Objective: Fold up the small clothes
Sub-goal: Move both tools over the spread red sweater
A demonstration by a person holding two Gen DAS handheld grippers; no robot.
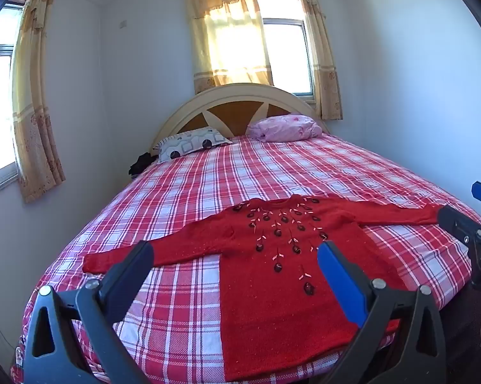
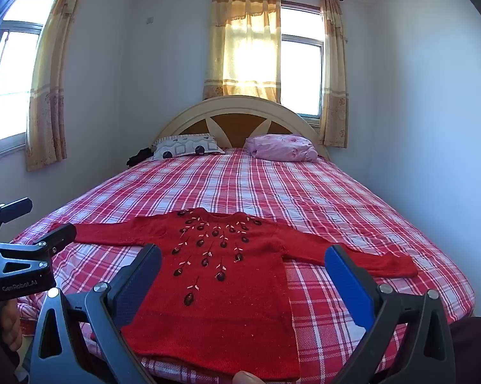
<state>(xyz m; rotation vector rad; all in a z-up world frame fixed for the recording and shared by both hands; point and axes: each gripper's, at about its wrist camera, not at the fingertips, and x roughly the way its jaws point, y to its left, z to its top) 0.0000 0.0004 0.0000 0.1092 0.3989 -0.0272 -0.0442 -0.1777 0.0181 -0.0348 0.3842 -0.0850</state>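
Observation:
A small red knitted sweater (image 1: 272, 281) with dark embroidered flowers lies flat, front up, near the foot of the bed, both sleeves spread out sideways; it also shows in the right wrist view (image 2: 221, 304). My left gripper (image 1: 235, 251) is open and empty, held above the sweater's left side. My right gripper (image 2: 243, 254) is open and empty, held above the sweater's body. The right gripper shows at the right edge of the left wrist view (image 1: 467, 227); the left gripper shows at the left edge of the right wrist view (image 2: 38, 233).
The bed has a red and white checked sheet (image 1: 272, 172) and a cream arched headboard (image 1: 237, 102). A patterned pillow (image 1: 189, 144) and a pink bundle (image 1: 285, 128) lie at the head. Dark clothing (image 1: 141, 163) sits beside the pillow. Walls stand close on both sides.

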